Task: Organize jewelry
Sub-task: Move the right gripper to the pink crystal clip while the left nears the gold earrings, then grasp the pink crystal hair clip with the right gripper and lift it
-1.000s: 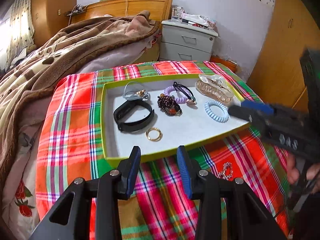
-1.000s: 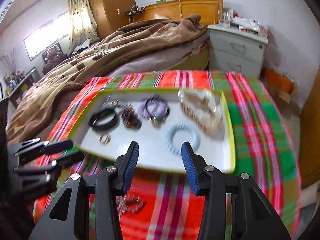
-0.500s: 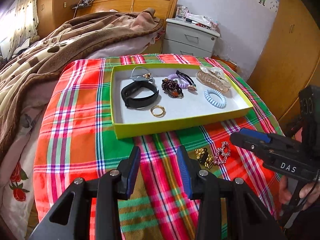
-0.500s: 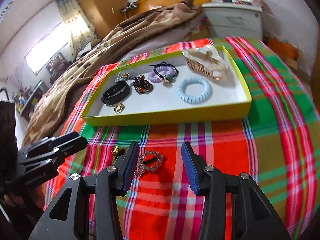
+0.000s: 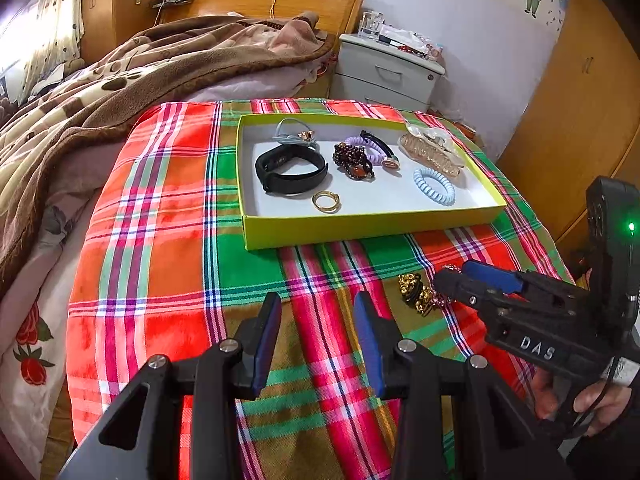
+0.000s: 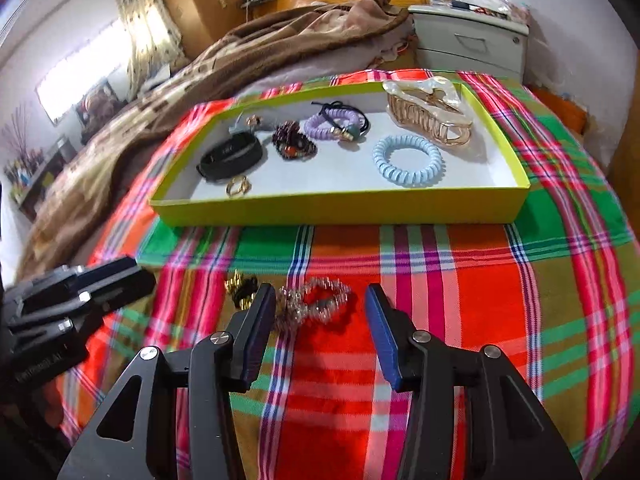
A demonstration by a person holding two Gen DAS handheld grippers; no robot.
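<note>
A yellow-green tray [image 5: 360, 228] [image 6: 340, 210] on the plaid cloth holds a black band [image 5: 290, 170], a gold ring [image 5: 326, 202], a dark bead bracelet [image 5: 354, 162], a purple hair tie [image 6: 324, 124], a blue coil tie [image 6: 408, 156] and a clear claw clip [image 6: 428, 110]. In front of the tray lie a silver crystal bracelet [image 6: 316, 306] and a gold-and-black piece [image 6: 240, 288] [image 5: 414, 292]. My right gripper [image 6: 320, 308] [image 5: 452, 280] is open, low over the crystal bracelet. My left gripper [image 5: 316, 316] [image 6: 120, 276] is open and empty above bare cloth.
The plaid cloth [image 5: 160, 220] covers a small table beside a bed with a brown blanket [image 5: 120, 80]. A white nightstand [image 5: 388, 72] stands behind, with wooden wardrobe doors [image 5: 580, 100] to the right.
Both grippers have pulled back from over the tray toward the near side. The right gripper has dropped down over the crystal bracelet on the cloth.
</note>
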